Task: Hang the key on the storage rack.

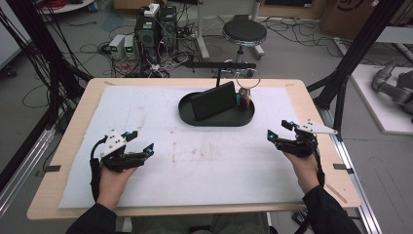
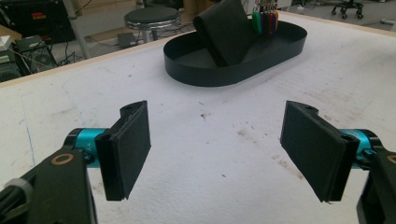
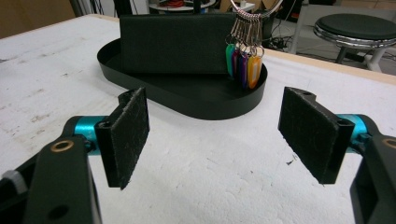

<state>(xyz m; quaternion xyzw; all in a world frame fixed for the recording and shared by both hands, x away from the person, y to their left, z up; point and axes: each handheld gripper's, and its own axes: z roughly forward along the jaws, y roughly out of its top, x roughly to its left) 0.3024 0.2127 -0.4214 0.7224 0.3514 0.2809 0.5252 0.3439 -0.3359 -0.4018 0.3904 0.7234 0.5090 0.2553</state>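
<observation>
The black oval tray [image 1: 192,118] serves as the landmark: it sits on the white mat [image 1: 160,161] toward the far side of the table, a little right of the middle. Well short of the tray and off to its left, the left gripper [image 1: 141,142] rests low over the mat with its jaws spread wide and nothing between them — probably a ready pose, pointed toward the tray. Inside the tray a black wallet [image 1: 213,101] stands on its long edge, leaning back; standing up like that, its upper edge looks easy to pinch. It is a flat, matte, rectangular thing, plain on the face that shows in the right gripper view. Just beside the wallet's right end, still within the tray, hangs a bunch of coloured key tags [image 3: 243,60] — green, purple, yellow, orange — strung on a metal ring [image 1: 248,78] held up by a black stand [image 1: 220,65] behind the tray. Short of the tray and well off to its right, the right gripper [image 1: 278,131] mirrors the other: jaws wide, empty, aimed toward the tray.
</observation>
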